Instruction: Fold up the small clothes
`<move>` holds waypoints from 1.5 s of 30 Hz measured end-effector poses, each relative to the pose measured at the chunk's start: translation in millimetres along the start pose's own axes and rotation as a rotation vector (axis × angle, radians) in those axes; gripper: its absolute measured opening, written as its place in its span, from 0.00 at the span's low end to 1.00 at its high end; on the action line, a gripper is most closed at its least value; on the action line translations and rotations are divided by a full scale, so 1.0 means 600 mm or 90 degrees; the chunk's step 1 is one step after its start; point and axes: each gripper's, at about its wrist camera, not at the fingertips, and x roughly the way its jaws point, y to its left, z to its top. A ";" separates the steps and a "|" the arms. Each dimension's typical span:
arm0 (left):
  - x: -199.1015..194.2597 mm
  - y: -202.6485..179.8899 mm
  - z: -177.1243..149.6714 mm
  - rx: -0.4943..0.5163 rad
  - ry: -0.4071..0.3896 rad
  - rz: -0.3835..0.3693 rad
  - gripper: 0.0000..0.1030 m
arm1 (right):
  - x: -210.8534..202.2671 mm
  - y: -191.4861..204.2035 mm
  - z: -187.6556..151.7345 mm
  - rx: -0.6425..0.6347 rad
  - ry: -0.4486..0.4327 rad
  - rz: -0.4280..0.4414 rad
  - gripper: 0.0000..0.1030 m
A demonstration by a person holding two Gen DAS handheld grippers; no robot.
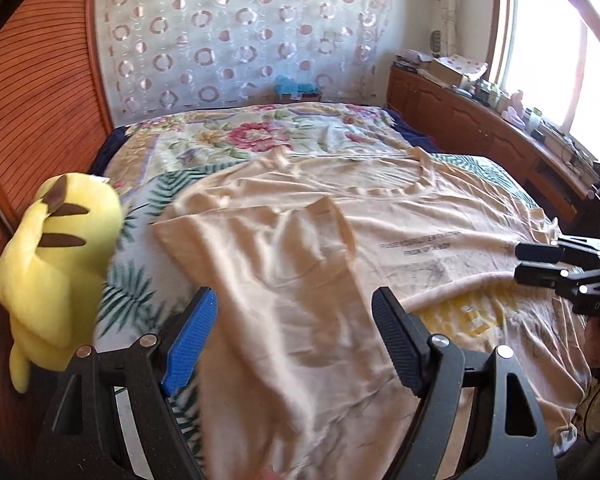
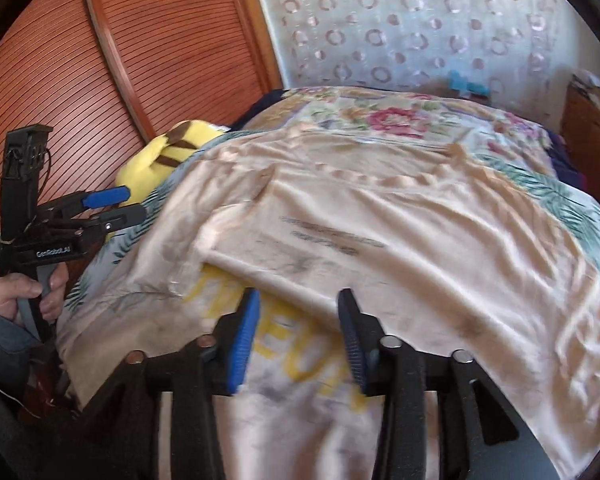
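A cream T-shirt (image 1: 300,240) with yellow letters and dark print lies spread over the bed, one part folded back over itself. In the left wrist view my left gripper (image 1: 295,294) hovers open over the shirt's left side, its blue and black fingers wide apart with nothing pinched. In the right wrist view my right gripper (image 2: 299,294) stands over the yellow lettering of the shirt (image 2: 380,220), its jaws apart and not pressing on cloth. Each gripper also shows in the other's view: the right gripper (image 1: 518,263) at the shirt's right edge, the left gripper (image 2: 134,203) beside the bed's left edge.
A yellow plush toy (image 1: 56,252) sits on the bed's left side against a ribbed wooden panel (image 1: 40,100). A floral blanket (image 1: 260,136) covers the bed. A wooden cabinet (image 1: 480,128) with clutter runs along the right under a window. A person's hand (image 2: 24,292) grips the left handle.
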 end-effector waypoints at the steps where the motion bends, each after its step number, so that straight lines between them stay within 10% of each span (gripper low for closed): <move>1: 0.008 -0.013 0.003 0.007 0.003 -0.006 0.78 | -0.012 -0.014 -0.006 0.008 -0.005 -0.011 0.46; 26: 0.116 -0.185 0.000 0.091 0.072 -0.055 0.78 | -0.241 -0.269 -0.150 0.220 -0.042 -0.318 0.56; 42: 0.126 -0.198 -0.003 0.119 0.094 -0.061 0.99 | -0.212 -0.330 -0.146 0.287 -0.015 -0.273 0.56; 45: 0.126 -0.197 -0.003 0.119 0.094 -0.061 0.99 | -0.208 -0.331 -0.139 0.277 -0.021 -0.262 0.36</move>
